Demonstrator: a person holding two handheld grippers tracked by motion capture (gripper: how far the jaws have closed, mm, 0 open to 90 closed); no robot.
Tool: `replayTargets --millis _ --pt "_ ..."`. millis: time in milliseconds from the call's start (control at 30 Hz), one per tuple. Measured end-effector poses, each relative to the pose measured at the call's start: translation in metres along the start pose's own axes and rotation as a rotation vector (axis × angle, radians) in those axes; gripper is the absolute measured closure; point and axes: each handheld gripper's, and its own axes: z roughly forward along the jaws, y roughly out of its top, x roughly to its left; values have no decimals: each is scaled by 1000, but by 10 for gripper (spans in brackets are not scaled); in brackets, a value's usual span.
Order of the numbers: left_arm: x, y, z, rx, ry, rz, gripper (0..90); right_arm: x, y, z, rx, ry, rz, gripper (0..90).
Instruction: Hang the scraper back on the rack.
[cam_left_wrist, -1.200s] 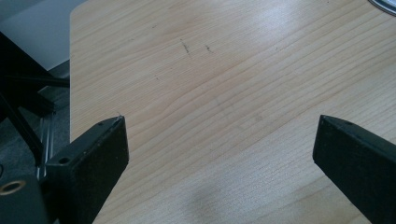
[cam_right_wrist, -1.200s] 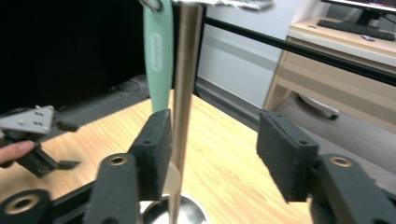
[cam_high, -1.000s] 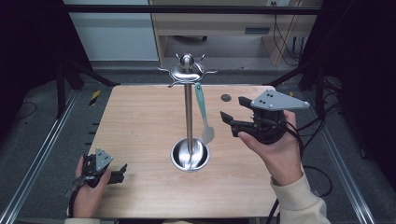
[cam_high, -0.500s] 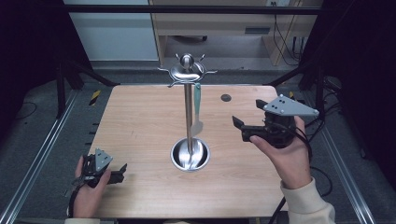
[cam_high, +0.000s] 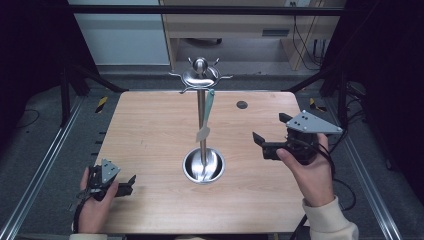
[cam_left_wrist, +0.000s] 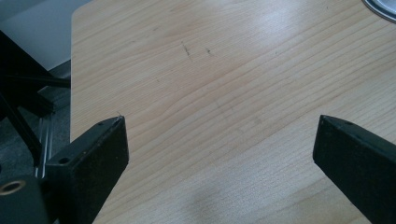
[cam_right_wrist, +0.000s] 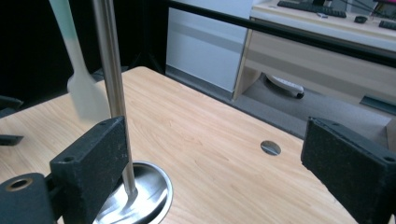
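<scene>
Steel gleams at the middle of the table (cam_high: 150, 130): a rack (cam_high: 201, 120) with a round dish base, a thin upright pole and a crown of hooks at its top. From one hook on the right side of that crown hangs a spatula (cam_high: 206, 116), pale green along the handle and whitish at the blade, which dangles just beside the pole, well above the base. In the right gripper view the spatula (cam_right_wrist: 77, 74) shows blurred, just left of the pole (cam_right_wrist: 112, 84).

On the right, the right gripper (cam_high: 272, 139) hovers over the table, well apart from the rack and pointing left towards it. Its jaws have just been opening and now stand wide, with nothing between them; the right gripper view shows bare wood and a small round hole (cam_right_wrist: 271, 147) in the tabletop between the two pads.

At the near left corner, the left gripper (cam_high: 131, 183) rests low on the table in the person's hand, pointing right. Its jaws are spread wide as well, with bare wood between them, and the rim of the rack's base (cam_left_wrist: 380, 8) peeks in at the far right corner of the left gripper view.
</scene>
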Motion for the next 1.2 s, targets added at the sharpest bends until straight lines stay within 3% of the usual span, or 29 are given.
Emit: replayTargets --millis 500,1200 --pt "-1 1 0 0 -2 7 32 -11 -36 14 71 -45 55 98" --pt "-1 0 0 2 -2 9 32 -7 -80 29 130 -38 87 108"
